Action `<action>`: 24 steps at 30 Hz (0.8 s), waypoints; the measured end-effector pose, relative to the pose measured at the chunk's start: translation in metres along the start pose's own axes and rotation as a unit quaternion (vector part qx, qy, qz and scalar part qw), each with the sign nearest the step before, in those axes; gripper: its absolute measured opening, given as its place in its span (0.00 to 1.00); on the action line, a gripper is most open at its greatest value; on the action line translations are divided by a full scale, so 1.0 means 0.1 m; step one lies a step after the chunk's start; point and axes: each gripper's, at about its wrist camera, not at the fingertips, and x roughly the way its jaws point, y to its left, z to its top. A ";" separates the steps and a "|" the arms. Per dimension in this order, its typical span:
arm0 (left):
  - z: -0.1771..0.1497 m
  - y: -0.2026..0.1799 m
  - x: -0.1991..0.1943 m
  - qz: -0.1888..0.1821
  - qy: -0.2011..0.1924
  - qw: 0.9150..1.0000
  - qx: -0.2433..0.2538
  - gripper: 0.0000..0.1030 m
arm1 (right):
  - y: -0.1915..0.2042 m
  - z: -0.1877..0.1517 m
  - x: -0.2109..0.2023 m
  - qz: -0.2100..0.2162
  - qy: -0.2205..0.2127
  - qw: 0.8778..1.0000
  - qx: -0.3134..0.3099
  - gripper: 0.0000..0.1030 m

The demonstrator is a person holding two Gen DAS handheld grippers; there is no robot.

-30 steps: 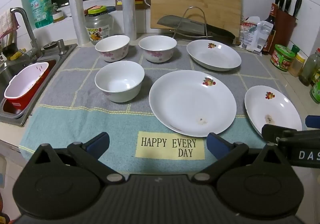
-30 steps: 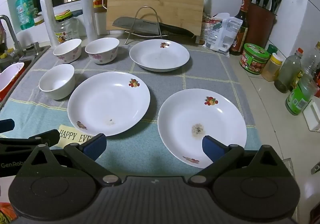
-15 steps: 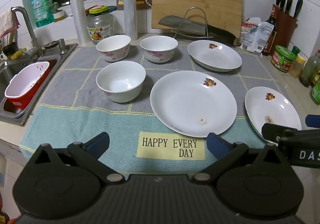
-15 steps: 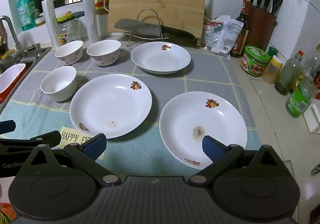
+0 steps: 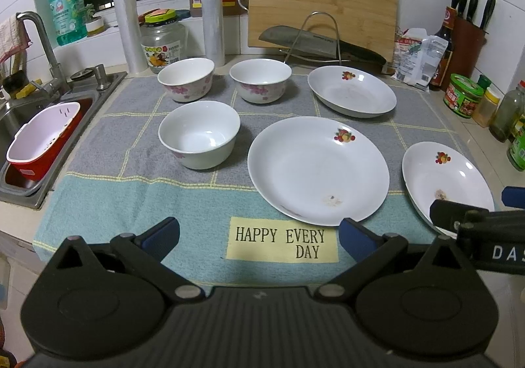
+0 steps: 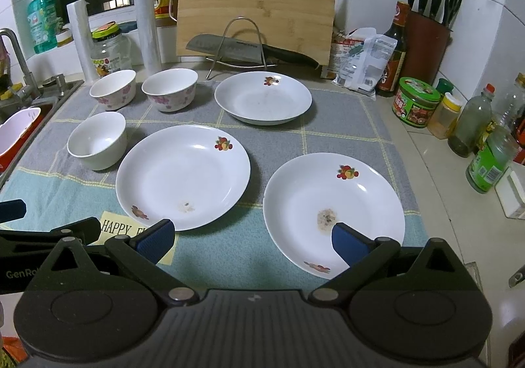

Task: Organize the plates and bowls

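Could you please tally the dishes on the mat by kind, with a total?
Bowls: 3, namely near bowl, back left bowl, back middle bowl
Plates: 3, namely back plate, centre plate, right plate
Total: 6

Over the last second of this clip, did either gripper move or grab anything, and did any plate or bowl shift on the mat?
Both the left gripper and right gripper eased slightly forward and down toward the mat, jaws open, gripping nothing. The three plates and three bowls stayed where they were; the nearest plate is untouched.
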 end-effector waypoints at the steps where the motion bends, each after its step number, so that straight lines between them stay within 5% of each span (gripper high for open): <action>1: 0.00 0.00 0.00 0.000 0.000 1.000 0.000 0.99 | 0.01 0.00 0.00 -0.001 0.000 1.000 0.000 1.00; 24: 0.02 0.03 0.00 -0.006 -0.002 1.000 0.003 0.99 | 0.08 0.00 -0.07 -0.014 -0.006 1.000 0.006 1.00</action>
